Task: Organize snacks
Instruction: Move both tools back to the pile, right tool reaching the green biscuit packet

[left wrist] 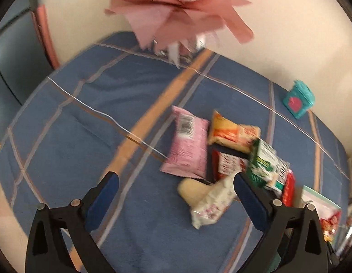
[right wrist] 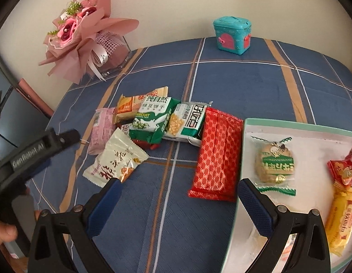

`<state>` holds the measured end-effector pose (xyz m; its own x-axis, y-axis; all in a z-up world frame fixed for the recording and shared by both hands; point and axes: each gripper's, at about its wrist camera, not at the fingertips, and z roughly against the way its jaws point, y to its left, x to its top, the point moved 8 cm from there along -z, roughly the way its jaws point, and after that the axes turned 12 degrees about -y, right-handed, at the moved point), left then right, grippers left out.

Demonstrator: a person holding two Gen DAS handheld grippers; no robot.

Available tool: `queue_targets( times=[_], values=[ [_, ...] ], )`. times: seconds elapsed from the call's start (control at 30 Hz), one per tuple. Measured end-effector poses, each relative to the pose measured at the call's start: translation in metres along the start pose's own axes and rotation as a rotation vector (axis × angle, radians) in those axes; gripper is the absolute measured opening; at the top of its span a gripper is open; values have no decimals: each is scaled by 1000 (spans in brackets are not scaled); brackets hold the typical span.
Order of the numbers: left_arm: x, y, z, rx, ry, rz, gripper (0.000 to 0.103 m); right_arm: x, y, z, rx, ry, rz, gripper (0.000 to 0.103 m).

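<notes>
Right wrist view: right gripper (right wrist: 179, 192) spread wide, nothing betw. its jaws; red packet (right wrist: 218, 153) lies just ahead, slightly to the tray side, long axis running away from the tool, beside the tray (right wrist: 244, 136); right hand is nearer to it. Left gripper (left wrist: 176, 185) also released, empty, above the white packet (left wrist: 210, 201); I judge each takes its own.

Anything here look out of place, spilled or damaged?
No damage or spill shows. The loose snacks lie in an overlapping heap on the tablecloth, outside the tray, with a green-and-white packet resting askew on others. Both grippers are open and empty.
</notes>
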<state>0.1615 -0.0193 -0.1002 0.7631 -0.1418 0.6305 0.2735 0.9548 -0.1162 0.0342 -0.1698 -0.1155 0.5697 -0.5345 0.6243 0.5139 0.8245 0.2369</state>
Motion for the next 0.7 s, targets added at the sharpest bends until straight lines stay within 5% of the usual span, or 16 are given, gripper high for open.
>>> queue_targets(
  times=[0.33,0.7],
  values=[
    [-7,3,-23,-26,70,80,101,34,-2,-21,9,-36,-139,102],
    [12,18,-42,10,53,96,101,49,28,-65,12,-2,-81,81]
  ],
)
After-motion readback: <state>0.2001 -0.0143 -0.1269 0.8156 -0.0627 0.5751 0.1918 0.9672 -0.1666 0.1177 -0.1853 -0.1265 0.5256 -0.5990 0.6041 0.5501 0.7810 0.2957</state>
